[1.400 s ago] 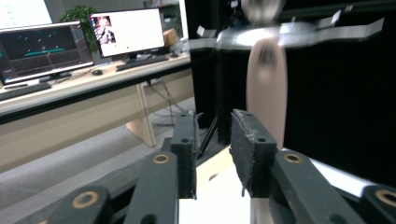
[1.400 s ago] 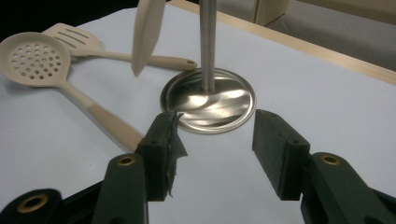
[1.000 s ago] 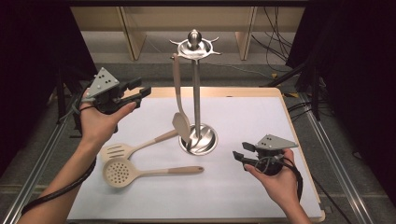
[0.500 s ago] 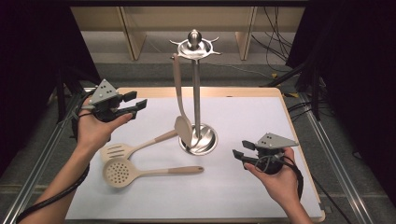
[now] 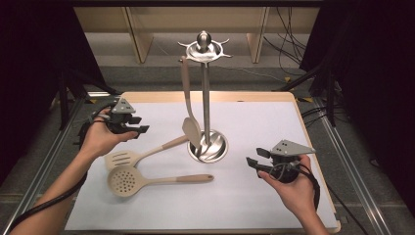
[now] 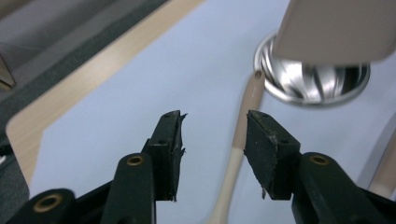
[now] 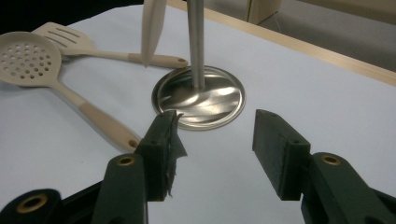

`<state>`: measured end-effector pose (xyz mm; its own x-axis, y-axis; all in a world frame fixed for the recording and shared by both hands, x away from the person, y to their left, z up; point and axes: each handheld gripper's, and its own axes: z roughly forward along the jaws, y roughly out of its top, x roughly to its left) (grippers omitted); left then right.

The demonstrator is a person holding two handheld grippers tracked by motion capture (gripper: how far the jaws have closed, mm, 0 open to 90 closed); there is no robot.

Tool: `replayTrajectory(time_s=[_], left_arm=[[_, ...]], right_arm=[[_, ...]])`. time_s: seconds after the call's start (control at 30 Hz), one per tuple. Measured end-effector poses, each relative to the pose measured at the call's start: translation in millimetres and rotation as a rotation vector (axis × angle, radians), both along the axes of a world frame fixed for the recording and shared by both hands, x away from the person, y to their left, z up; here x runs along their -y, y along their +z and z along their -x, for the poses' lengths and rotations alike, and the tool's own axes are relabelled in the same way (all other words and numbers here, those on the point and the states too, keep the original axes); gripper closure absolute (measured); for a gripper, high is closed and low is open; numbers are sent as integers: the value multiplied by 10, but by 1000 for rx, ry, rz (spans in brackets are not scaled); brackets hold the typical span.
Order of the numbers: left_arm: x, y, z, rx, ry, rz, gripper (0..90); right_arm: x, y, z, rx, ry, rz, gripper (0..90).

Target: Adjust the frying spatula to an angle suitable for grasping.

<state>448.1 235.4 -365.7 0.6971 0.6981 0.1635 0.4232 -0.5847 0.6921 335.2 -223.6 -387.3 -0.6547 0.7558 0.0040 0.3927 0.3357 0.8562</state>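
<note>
A steel utensil stand (image 5: 205, 98) rises mid-table, and a beige spatula (image 5: 188, 110) hangs from its top. On the white mat lie a slotted turner (image 5: 122, 159) and a perforated skimmer (image 5: 125, 180). My left gripper (image 5: 139, 129) hovers open just above the turner's handle (image 6: 243, 140), which shows on the mat beneath the gap. Its jaws have just been closing a little, with nothing pressed between the pads. My right gripper (image 5: 253, 164) is open and empty right of the stand's base (image 7: 198, 100), pointing at it.
The white mat (image 5: 254, 122) covers a wooden table with metal rails along both sides. The stand's round base (image 5: 208, 147) and the hanging spatula blade (image 6: 336, 28) are close to the turner's handle end. Cables lie on the floor beyond the table.
My left gripper has come down and toward the near side, from up by the table's far left edge to just over the turner's handle. The right gripper has stayed put.
</note>
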Motion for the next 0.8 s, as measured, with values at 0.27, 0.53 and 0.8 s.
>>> replayTrajectory(time_s=[0.27,0.53,0.8], left_arm=[[41,-214,-100,-146,-31,-163,597],[165,-515,-203,-287,-117,-372,590],[240,-719,-239,-381,-138,-433,602]], right_arm=[[-22,-9,-7,-25,12,4,513],[-29,-19,-11,-20,23,19,510],[-22,-29,-13,-38,12,14,510]])
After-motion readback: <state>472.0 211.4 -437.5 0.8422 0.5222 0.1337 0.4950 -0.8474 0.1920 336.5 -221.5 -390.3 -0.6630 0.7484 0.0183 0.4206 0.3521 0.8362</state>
